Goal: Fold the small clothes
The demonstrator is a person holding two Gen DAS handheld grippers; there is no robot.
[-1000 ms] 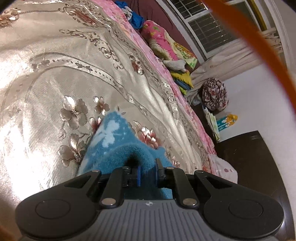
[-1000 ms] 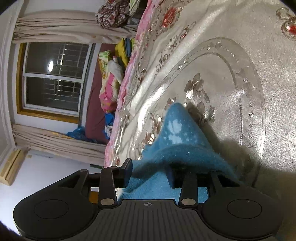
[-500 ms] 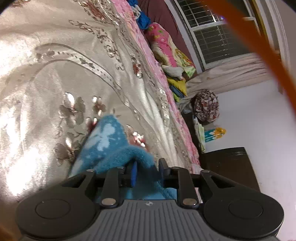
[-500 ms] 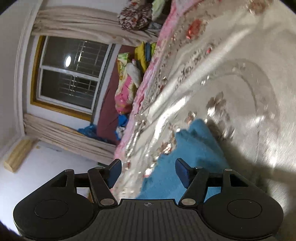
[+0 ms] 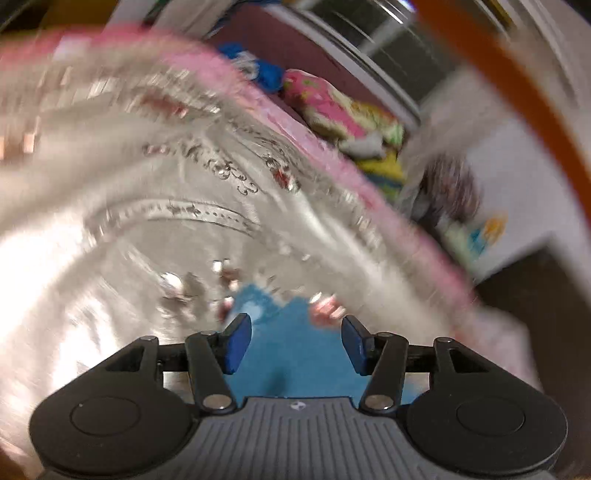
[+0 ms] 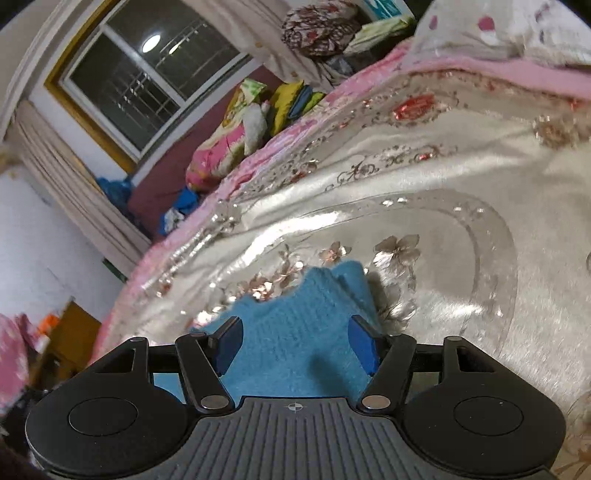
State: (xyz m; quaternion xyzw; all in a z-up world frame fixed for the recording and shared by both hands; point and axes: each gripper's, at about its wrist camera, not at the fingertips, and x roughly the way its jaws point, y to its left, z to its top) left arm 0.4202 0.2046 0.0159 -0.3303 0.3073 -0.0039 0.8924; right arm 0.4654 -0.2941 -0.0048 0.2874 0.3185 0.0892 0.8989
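Observation:
A small blue fleece garment (image 6: 295, 332) lies folded on the shiny floral bedspread (image 6: 443, 192). It also shows in the blurred left wrist view (image 5: 291, 354), low in the middle. My left gripper (image 5: 293, 341) is open, its blue pads apart just above the cloth and holding nothing. My right gripper (image 6: 295, 341) is open too, with the garment lying below and between its fingers, not gripped.
The bedspread (image 5: 110, 221) has a pink edge (image 6: 258, 147). Pillows and folded clothes (image 6: 240, 136) pile by the window (image 6: 147, 81) at the bed's far side. A dark cabinet (image 5: 546, 288) stands beside the bed. A patterned bag (image 6: 317, 26) sits near the curtain.
Both grippers opened and let go of the blue garment, which now lies on the bedspread. Both have pulled back and swung; the left view is motion-blurred.

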